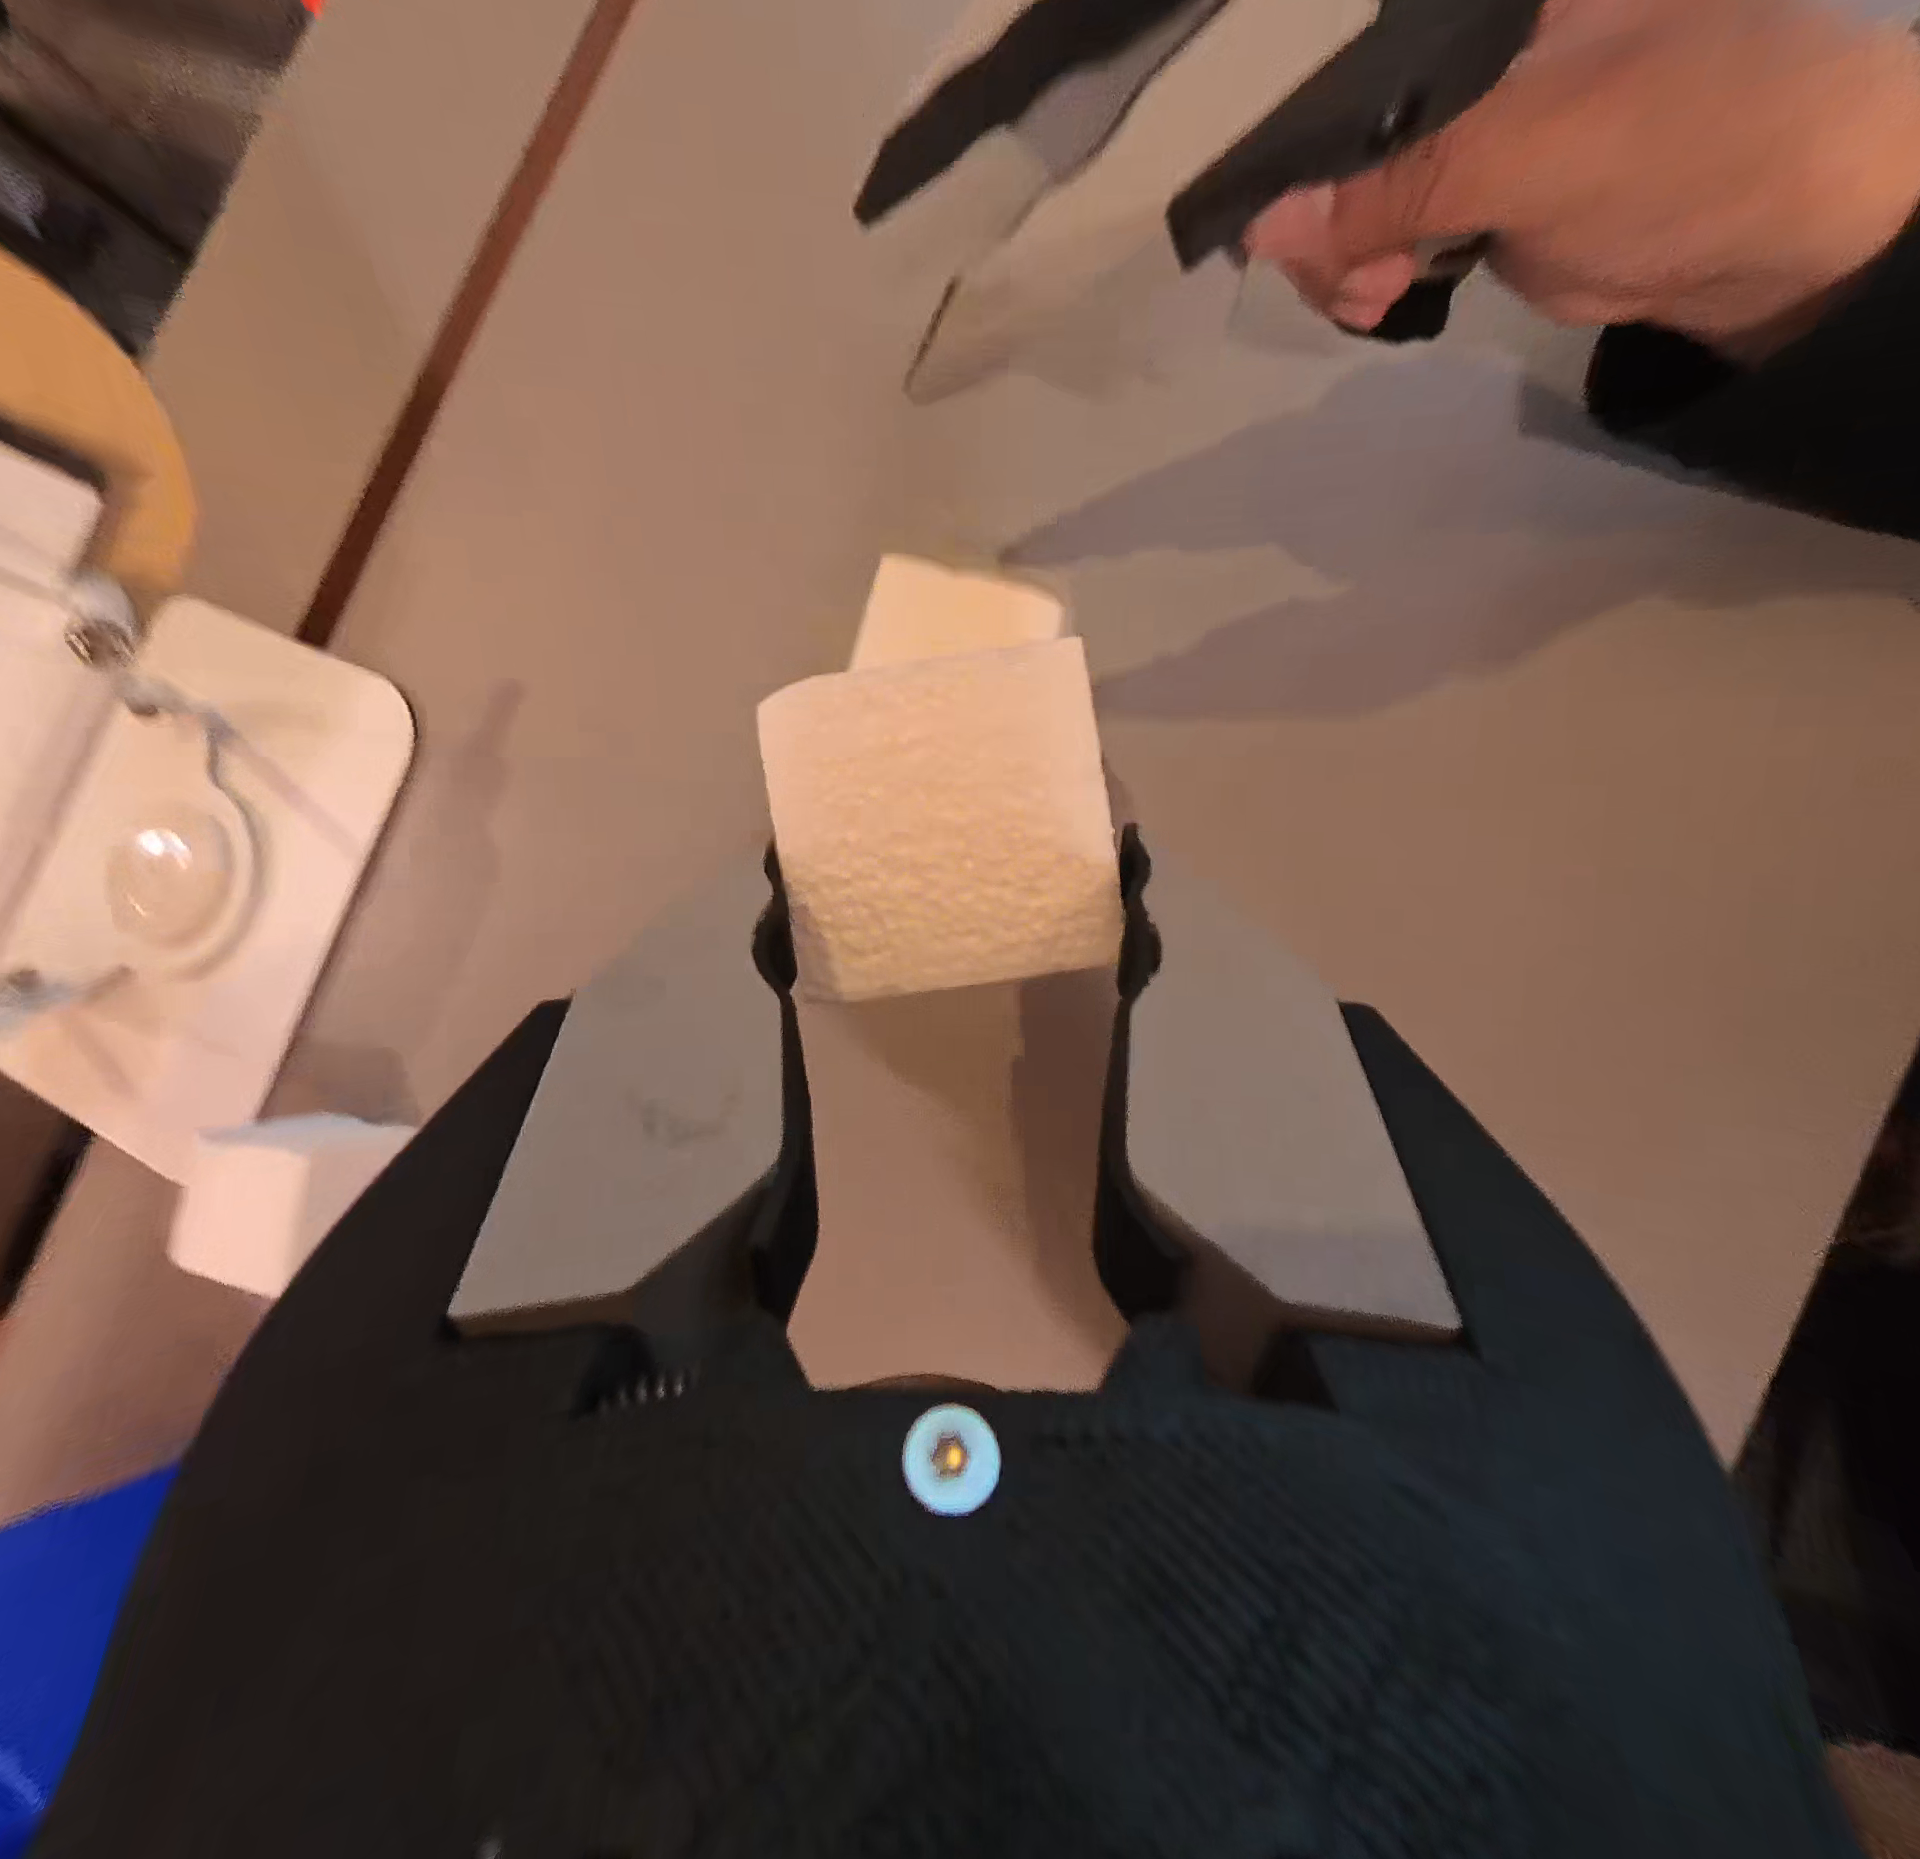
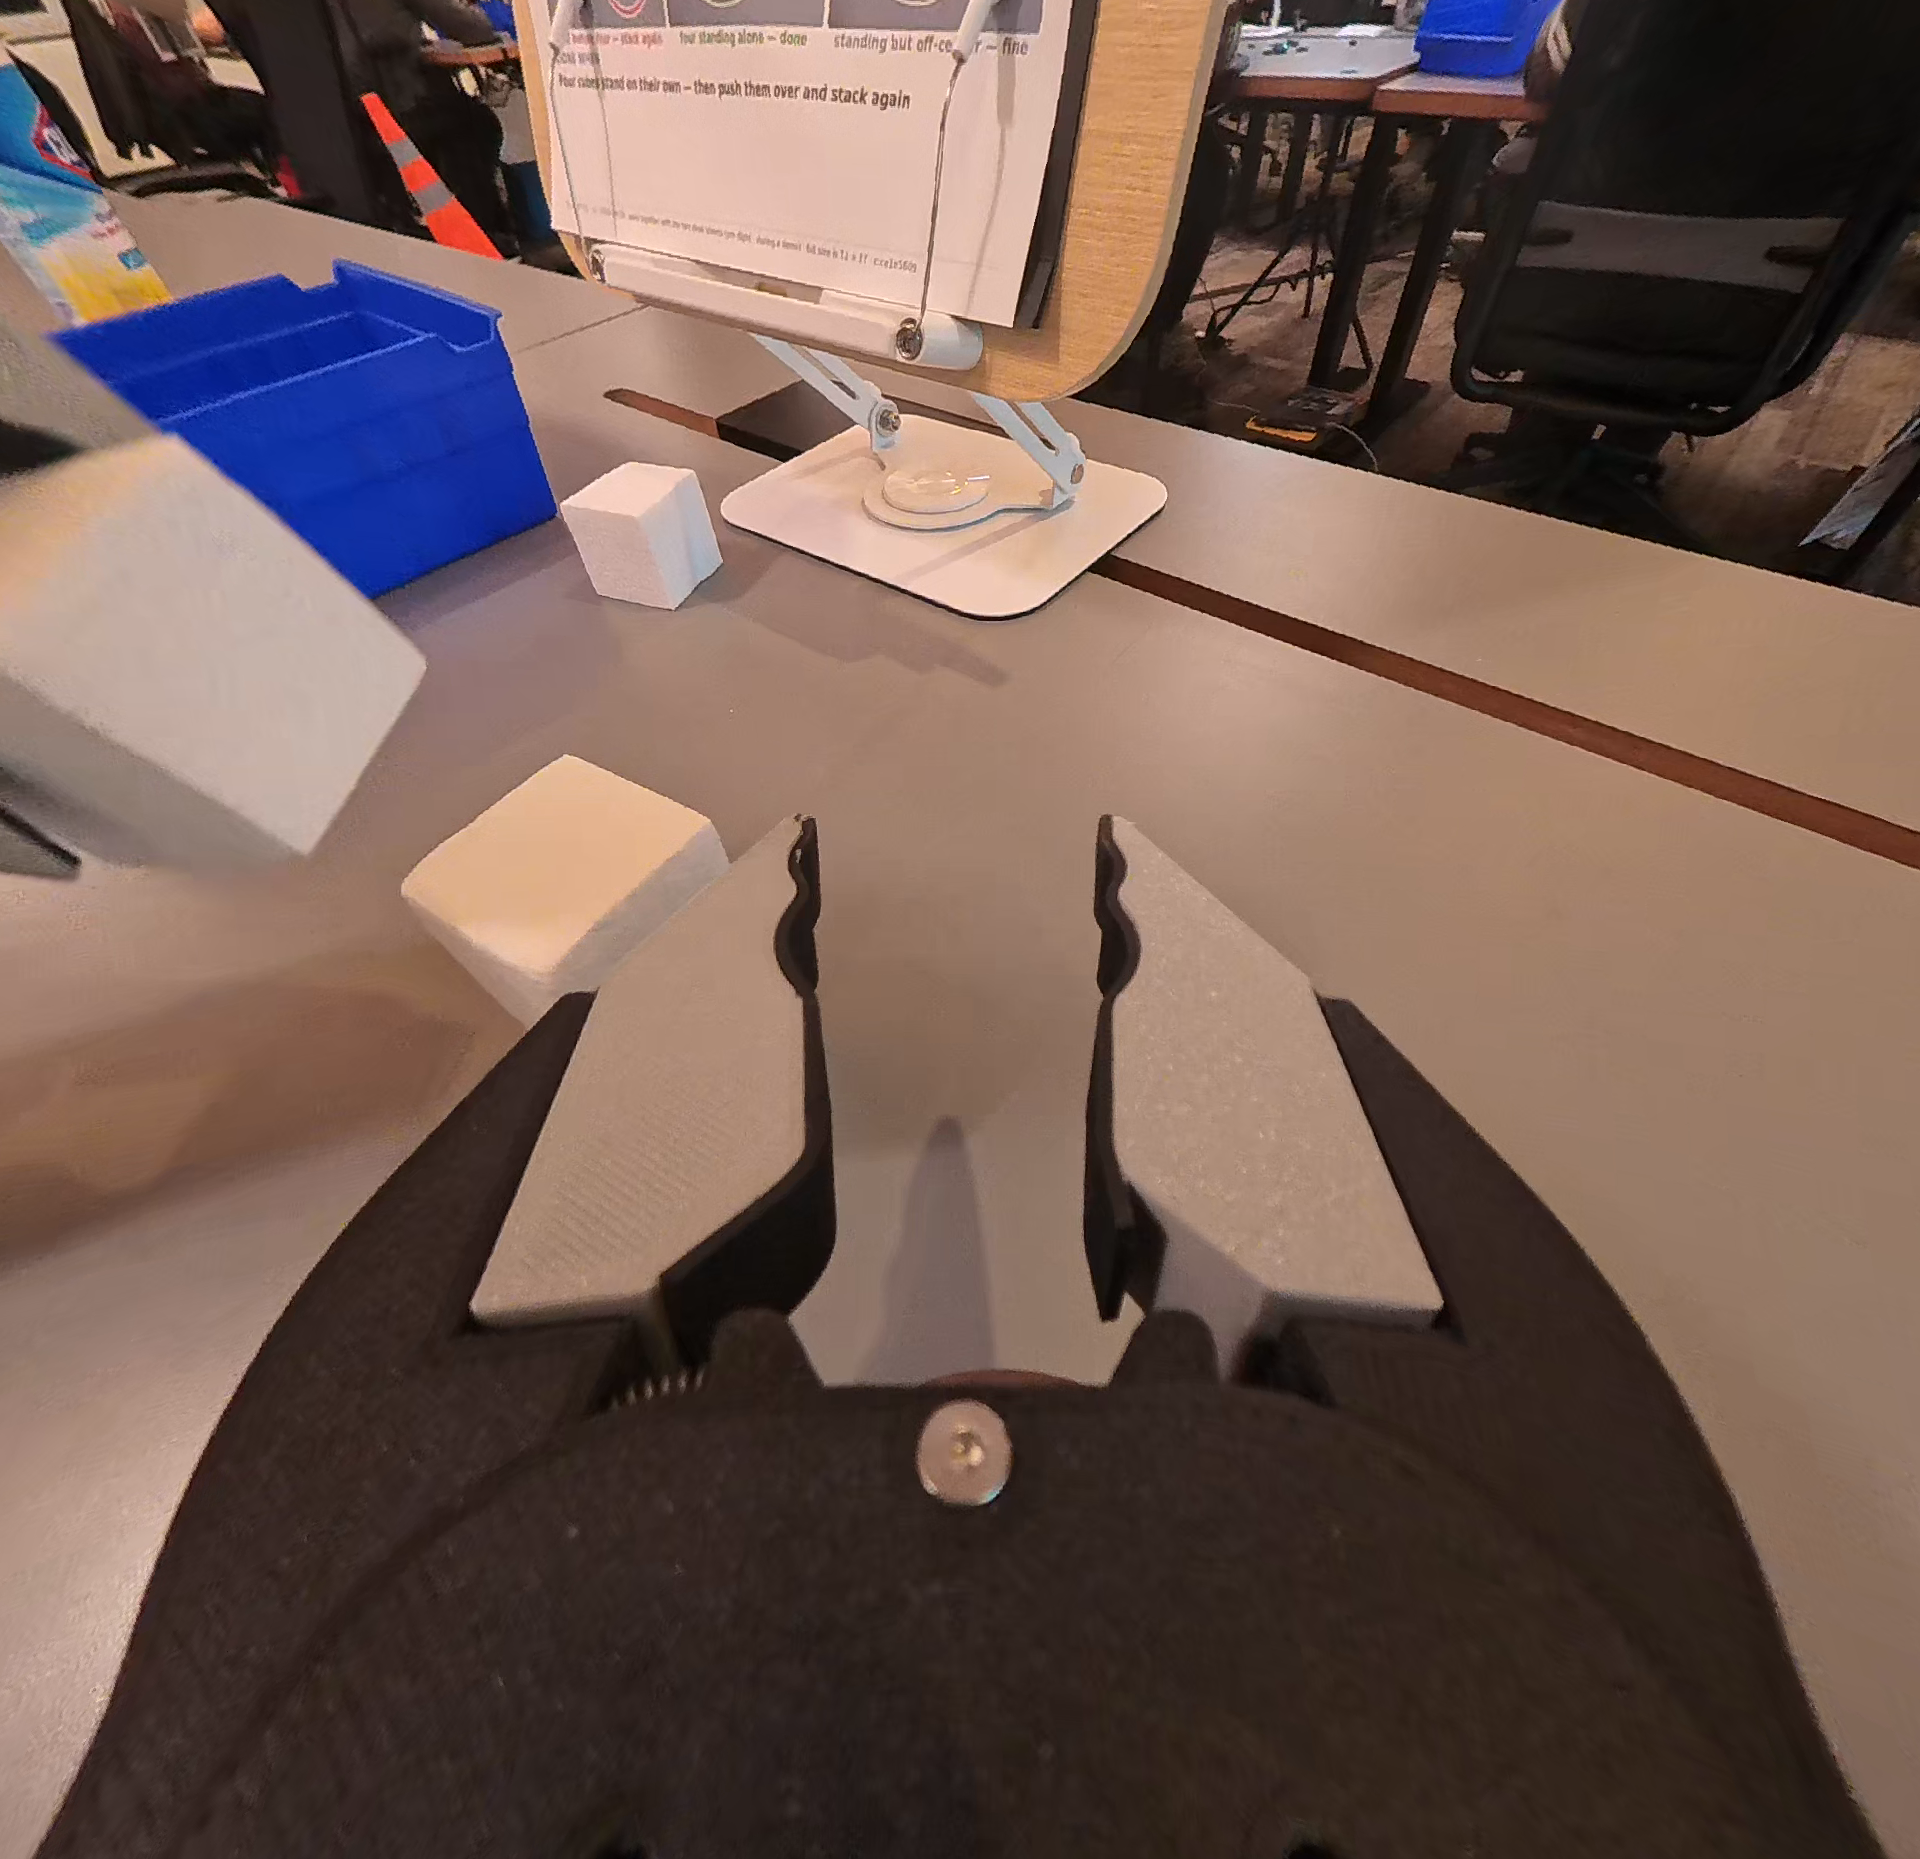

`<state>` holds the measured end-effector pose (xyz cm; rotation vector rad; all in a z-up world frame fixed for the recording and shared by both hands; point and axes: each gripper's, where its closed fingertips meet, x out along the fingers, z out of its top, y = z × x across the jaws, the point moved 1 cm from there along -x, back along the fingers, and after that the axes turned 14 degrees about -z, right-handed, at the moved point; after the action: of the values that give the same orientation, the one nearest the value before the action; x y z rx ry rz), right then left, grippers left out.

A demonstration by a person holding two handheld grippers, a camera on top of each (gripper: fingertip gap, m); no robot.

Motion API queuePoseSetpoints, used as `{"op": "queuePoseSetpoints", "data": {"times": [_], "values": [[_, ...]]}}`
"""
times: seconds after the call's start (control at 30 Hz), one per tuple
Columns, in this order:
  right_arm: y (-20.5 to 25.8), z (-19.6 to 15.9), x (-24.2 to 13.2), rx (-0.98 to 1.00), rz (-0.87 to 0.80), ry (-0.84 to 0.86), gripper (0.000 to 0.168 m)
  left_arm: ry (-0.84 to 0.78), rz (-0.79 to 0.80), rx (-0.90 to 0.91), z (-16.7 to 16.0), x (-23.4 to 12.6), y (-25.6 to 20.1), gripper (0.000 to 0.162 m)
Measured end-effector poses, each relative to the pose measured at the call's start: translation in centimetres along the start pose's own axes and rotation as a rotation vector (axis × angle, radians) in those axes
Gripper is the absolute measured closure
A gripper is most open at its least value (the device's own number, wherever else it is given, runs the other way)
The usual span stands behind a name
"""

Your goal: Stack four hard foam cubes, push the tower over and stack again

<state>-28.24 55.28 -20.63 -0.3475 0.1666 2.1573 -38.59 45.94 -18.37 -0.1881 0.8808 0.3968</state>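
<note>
Left wrist view: my left jaws (image 1: 951, 910) gripped a foam cube (image 1: 935, 822) directly above a second cube (image 1: 951, 614) on the table (image 1: 1455, 926); my right jaws (image 2: 956, 910) stood open, empty.

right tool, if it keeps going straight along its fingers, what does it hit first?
Probably nothing but the bare table. The open right tool has no cube ahead; the nearest foam cube sits off to its left, and the stand base looks well beyond.
</note>
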Motion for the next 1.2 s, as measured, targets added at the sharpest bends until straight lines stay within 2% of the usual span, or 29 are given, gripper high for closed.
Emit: {"op": "queuePoseSetpoints", "data": {"times": [0.17, 0.3, 0.5, 0.93, 1.2], "values": [[-0.4, 0.2, -0.2, 0.018, -0.001, -0.011, 0.117, -0.007, -0.101, 0.103, 3.9, 0.5, 0.1, 0.101], [-0.8, 0.2, -0.2, 0.034, -0.002, -0.010, 0.118, 0.021, -0.172, 0.217, 4.6, 1.2, 0.1, 0.101], [-1.4, 0.5, -0.4, 0.071, 0.002, -0.021, 0.118, 0.029, -0.247, 0.281, 4.9, 1.8, -0.4, 0.101], [-1.3, 0.4, -0.3, 0.063, 0.001, -0.017, 0.118, 0.018, -0.248, 0.279, 5.4, 2.1, 0.5, 0.101], [-1.3, 0.4, -0.3, 0.064, 0.003, -0.017, 0.118, 0.069, -0.266, 0.249, 4.1, 3.0, 1.1, 0.101]]}}
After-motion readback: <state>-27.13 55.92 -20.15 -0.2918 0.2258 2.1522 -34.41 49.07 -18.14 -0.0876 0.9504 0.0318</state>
